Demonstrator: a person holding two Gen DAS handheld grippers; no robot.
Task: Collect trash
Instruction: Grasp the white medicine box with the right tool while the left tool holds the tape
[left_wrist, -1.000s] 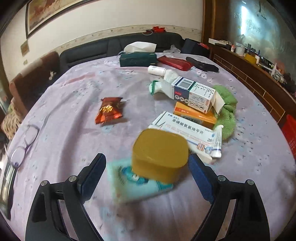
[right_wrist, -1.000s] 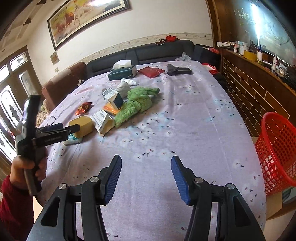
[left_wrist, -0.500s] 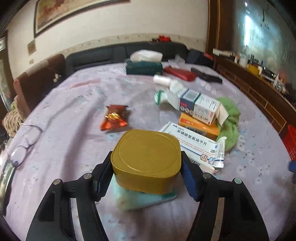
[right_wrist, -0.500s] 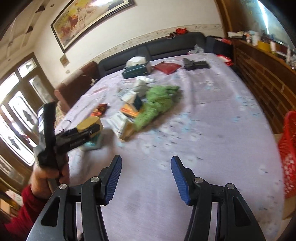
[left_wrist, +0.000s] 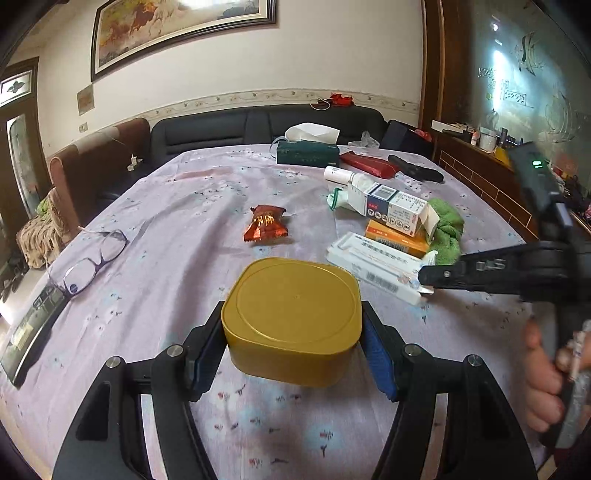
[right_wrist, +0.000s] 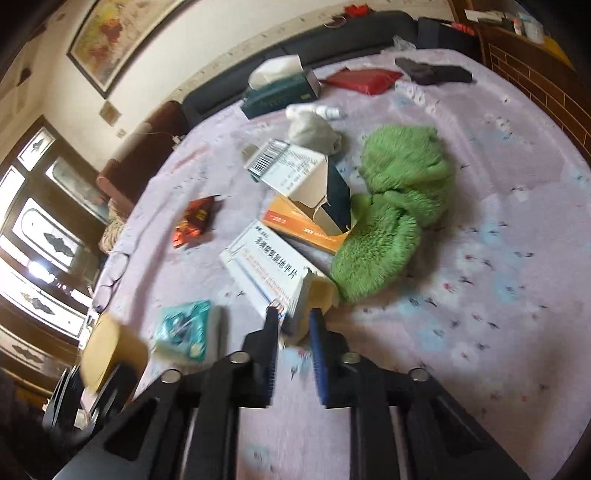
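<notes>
Since half a second ago the right tongs (right_wrist: 293, 325) have swung in and narrowed around the end of the white medicine box (right_wrist: 269, 273) — likely light, crushable card, best pinched across its thin end. The left tongs (left_wrist: 291, 354) stay clenched on the gold lid (left_wrist: 291, 314), raised off the tabletop (left_wrist: 177, 229): stiff, smooth, possibly slippery. Farther off lies the red wrapper (left_wrist: 266, 227).
</notes>
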